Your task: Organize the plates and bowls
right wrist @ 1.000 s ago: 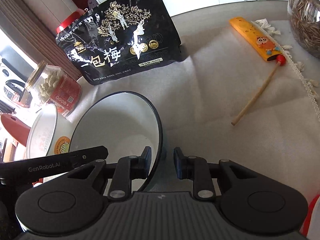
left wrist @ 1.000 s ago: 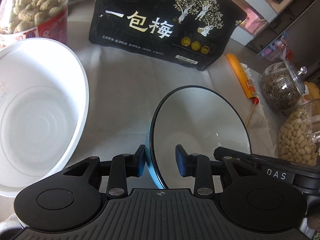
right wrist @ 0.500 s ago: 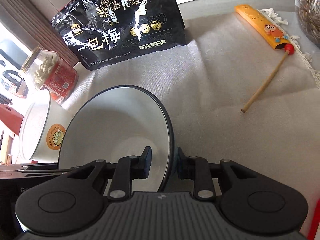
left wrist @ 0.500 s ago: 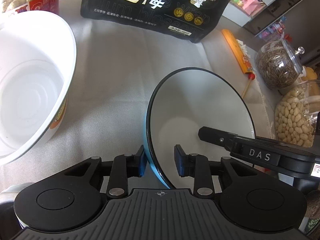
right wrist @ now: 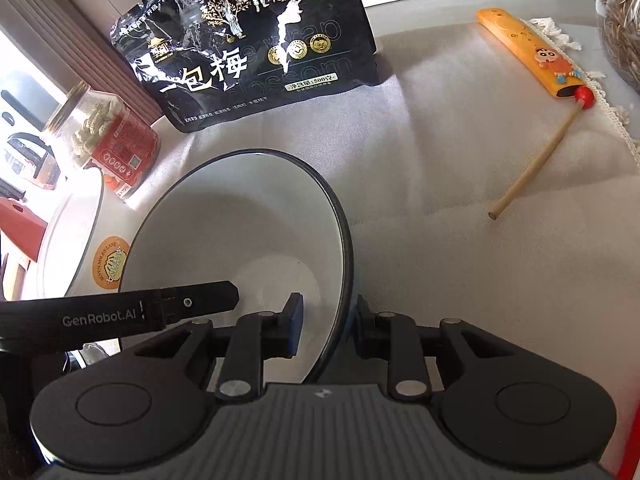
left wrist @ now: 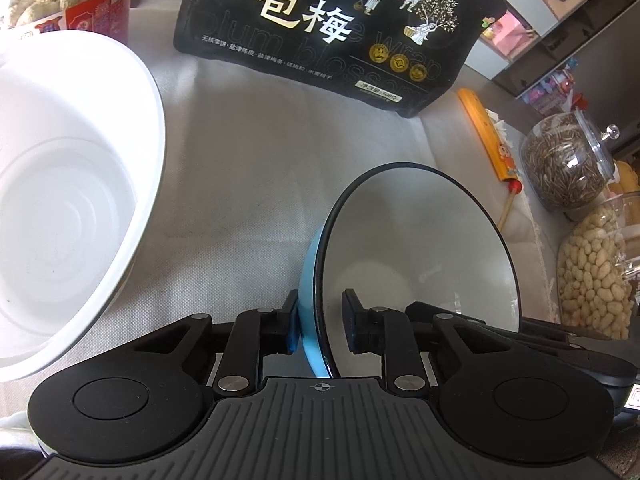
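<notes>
A blue bowl (left wrist: 420,248) with a white inside and a black rim is held tilted above the grey cloth. My left gripper (left wrist: 320,326) straddles its left rim, outer pad against the blue wall, inner pad a little off the inside. My right gripper (right wrist: 326,330) straddles the opposite rim of the same bowl (right wrist: 248,232), its jaws a little apart from the rim. A large white bowl (left wrist: 60,200) stands to the left; it also shows in the right wrist view (right wrist: 76,240) with an orange sticker.
A black snack bag (left wrist: 328,28) lies at the back. A jar of peanuts in shells (right wrist: 104,136) stands back left. Jars of seeds (left wrist: 568,164) and peanuts (left wrist: 592,276) stand right. An orange case (right wrist: 532,56) and a wooden stick (right wrist: 536,164) lie on the cloth.
The blue bowl has moved with both grippers, first nearer to the white bowl, then slightly back. The right gripper's jaws stand a little wider around the rim.
</notes>
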